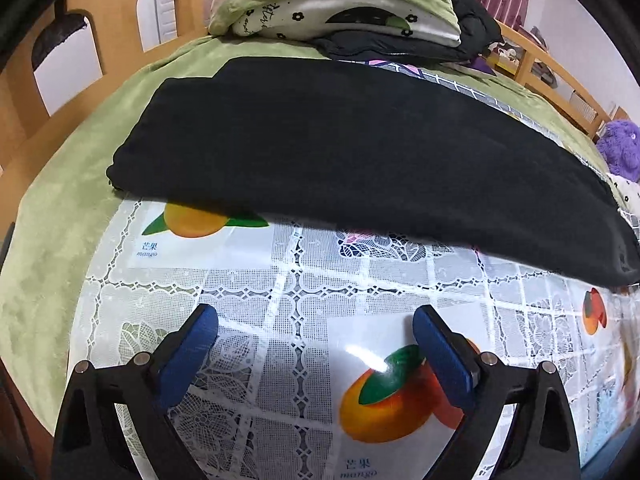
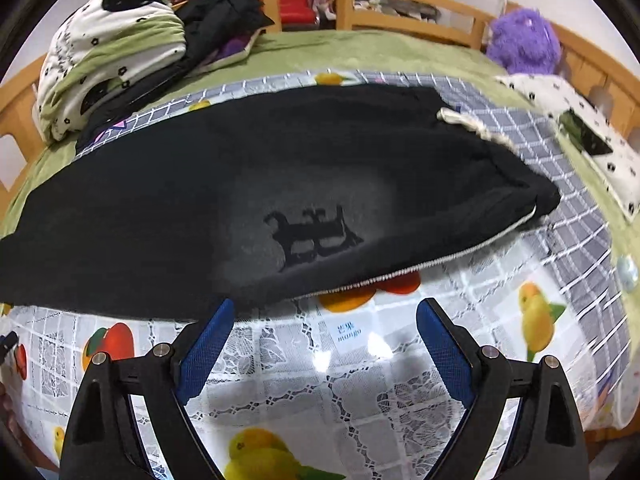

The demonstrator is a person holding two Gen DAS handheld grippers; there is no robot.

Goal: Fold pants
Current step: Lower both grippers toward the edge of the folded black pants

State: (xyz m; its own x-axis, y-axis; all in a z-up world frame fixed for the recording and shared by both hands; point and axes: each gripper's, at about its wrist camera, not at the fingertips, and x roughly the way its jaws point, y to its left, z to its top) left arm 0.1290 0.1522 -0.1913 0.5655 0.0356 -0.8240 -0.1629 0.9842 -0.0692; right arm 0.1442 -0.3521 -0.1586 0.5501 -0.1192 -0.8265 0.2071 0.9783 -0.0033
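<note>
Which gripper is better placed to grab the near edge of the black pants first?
Probably the right gripper: its open jaws sit right at the near edge of the black pants, one fingertip almost overlapping it. The left gripper, also open, shows bare fruit-print cloth before that edge.

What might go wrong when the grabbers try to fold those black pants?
1. The lacy tablecloth under the black pants may get pinched too, since both open hand-held grippers, left and right, sit just above it.
2. The pants' white-lined waistband might flop open once lifted.
</note>
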